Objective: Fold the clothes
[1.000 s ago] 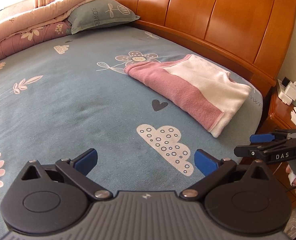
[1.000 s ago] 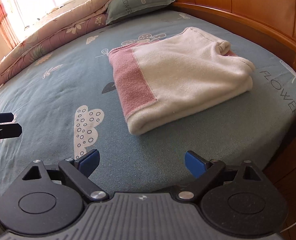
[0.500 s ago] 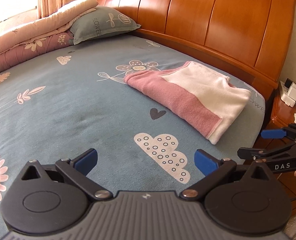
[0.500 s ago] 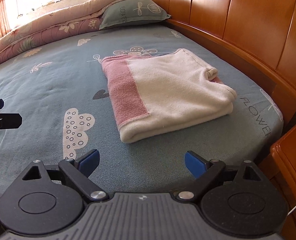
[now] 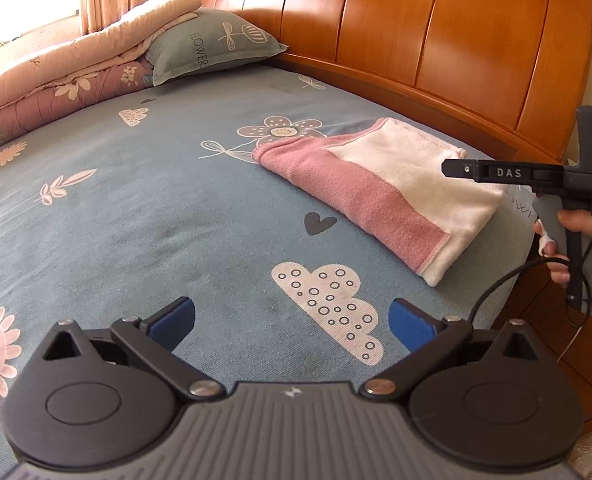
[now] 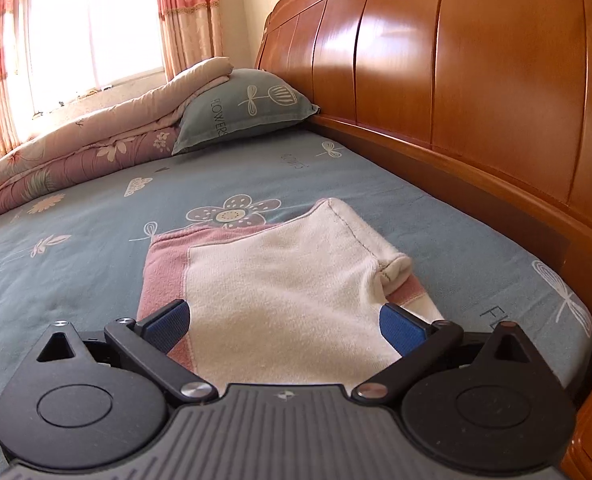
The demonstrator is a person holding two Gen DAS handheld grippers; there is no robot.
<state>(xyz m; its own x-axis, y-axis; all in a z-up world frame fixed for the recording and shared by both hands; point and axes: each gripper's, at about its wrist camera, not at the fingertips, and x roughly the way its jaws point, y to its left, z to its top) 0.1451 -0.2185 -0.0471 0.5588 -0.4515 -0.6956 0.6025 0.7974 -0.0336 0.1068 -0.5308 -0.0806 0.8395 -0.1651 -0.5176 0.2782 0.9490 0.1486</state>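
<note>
**Pink-and-white folded garment near the headboard edge of the bed**

Pink-and-white folded garment (image 6: 279, 292) lies flat on the blue patterned bed (image 5: 143, 216), at the corner beside the wooden headboard (image 6: 476, 80). Right gripper (image 6: 283, 326): fingers (image 6: 167, 322) spread wide, having just been opening, low over the garment's near edge without pressing it. Left gripper (image 5: 291, 322): fingers wide apart, holding nothing, over bare sheet.

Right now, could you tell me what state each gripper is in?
Left gripper: open, empty, above the bedsheet.
Right gripper: jaws just opened wider, holding nothing, over the folded towel.
</note>
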